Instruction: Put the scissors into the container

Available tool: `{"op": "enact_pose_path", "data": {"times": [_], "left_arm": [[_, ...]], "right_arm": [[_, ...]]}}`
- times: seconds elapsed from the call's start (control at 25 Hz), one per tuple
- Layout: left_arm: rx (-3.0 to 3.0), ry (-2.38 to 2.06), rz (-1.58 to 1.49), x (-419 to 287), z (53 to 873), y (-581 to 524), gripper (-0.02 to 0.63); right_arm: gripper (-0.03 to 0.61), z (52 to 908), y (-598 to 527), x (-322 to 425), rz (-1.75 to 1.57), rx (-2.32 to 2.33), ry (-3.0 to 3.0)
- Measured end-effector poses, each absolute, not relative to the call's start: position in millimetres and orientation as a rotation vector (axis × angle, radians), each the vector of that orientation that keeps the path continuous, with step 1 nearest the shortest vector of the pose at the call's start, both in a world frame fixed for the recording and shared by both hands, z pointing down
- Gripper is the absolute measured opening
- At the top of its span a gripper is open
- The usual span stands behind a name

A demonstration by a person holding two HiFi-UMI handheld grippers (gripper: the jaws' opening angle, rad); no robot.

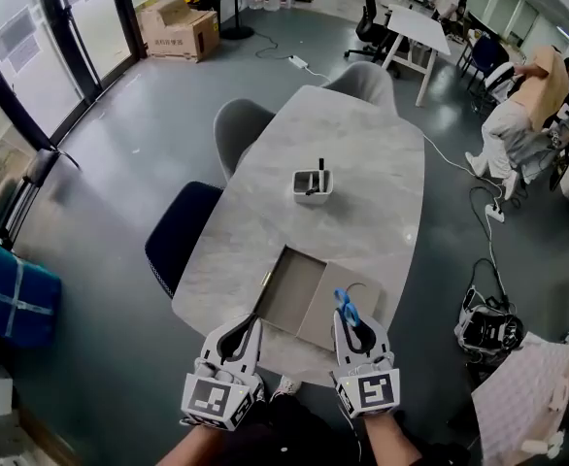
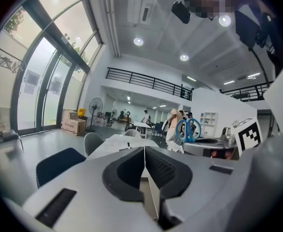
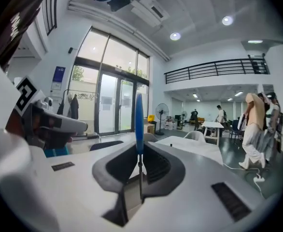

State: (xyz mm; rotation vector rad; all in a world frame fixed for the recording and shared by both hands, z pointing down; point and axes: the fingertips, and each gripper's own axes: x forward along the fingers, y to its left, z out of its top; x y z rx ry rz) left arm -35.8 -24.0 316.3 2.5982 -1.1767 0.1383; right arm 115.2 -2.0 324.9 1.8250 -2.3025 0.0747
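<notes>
The scissors [image 1: 346, 308] have blue handles and are held upright over the table's near edge, with my right gripper [image 1: 349, 322] shut on them. In the right gripper view the blue handle [image 3: 139, 122] sticks up between the jaws of my right gripper [image 3: 140, 154] and the thin metal blade runs down through the gap. The container [image 1: 313, 184] is a small white box in the middle of the marble table [image 1: 362, 144], with a dark item standing in it. My left gripper [image 1: 250, 322] is shut on nothing beside the right one, its pads pressed together [image 2: 144, 152]. From the left gripper view the scissors [image 2: 187, 129] show at the right.
An open flat cardboard box [image 1: 304, 297] lies on the table just ahead of both grippers. Grey chairs [image 1: 238, 129] and a dark blue chair [image 1: 178, 231] stand along the table's left side. Cables and a bag [image 1: 485, 326] lie on the floor to the right.
</notes>
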Motion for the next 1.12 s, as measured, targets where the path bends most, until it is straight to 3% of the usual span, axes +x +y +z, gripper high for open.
{"op": "enact_pose_path", "data": {"times": [0.76, 1.12], "left_arm": [[2.356, -1.26, 0.191, -38.9, 444.9, -62.5, 0.017], [2.284, -1.274, 0.215, -45.3, 482.9, -67.6, 0.017]], "right_arm": [[0.029, 520.1, -79.7, 45.3, -0.648, 0.62, -1.952], [0.029, 591.2, -75.9, 39.6, -0.762, 0.227, -1.773]]}}
